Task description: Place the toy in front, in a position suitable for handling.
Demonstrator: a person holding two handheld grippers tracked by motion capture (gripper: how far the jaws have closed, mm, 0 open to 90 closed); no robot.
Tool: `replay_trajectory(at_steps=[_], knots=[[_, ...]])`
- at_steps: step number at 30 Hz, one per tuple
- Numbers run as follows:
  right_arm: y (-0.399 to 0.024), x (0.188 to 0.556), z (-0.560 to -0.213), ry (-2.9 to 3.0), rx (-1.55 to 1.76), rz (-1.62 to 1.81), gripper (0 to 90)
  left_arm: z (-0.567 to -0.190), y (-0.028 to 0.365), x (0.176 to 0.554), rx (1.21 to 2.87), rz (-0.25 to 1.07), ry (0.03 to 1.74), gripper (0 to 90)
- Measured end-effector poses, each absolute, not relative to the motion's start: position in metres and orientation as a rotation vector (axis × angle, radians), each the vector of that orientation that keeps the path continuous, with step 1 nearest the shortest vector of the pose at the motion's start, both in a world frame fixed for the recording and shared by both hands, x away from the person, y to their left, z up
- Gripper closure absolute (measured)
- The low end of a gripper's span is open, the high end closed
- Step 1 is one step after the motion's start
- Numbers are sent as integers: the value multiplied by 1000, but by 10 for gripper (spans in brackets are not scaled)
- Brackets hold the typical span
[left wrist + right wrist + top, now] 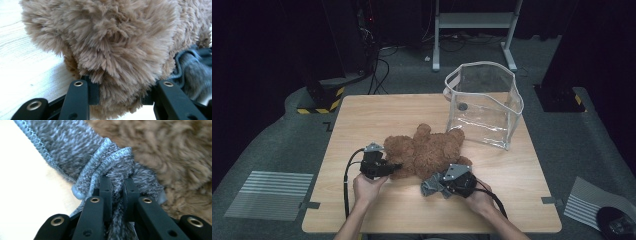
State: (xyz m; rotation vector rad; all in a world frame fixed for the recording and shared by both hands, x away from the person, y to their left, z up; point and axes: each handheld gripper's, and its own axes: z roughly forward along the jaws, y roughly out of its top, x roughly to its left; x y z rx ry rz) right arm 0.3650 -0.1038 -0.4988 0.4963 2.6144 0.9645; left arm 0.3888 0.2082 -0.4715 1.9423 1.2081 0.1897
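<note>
Nearest the person, the right claw (116, 187) is pinched tight on a bunched fold of grey knitted cloth (75, 152) lying on the pale wooden desk (362, 125) against the fluffy brown teddy bear (427, 150). The left claw (123, 91) stands part open, its jaws astride a plush limb of the bear and pressing the fur. To go well, I'd steady the bear firmly and draw the cloth slowly. Beyond stands an open clear plastic bag (484, 102).

Left gripper (393, 166) and right gripper (432, 187): black bodies, grey three-cornered top plates, black looping cables; matte black jaws with brass-ringed rivets. Forearms bare.
</note>
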Motion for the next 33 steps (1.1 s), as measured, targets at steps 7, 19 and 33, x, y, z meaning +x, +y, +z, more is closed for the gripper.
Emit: replay_trajectory(at_steps=[7,19,33], knots=[[-105,351,-468,2453,466,1143,812,-471,206,388,1945,190,1209,616],[-117,365,-489,2474,570,966,813,-474,215,385,1920,160,1203,623],[-183,380,-474,2319,795,963,814,-473,217,382,1937,150,1185,627]])
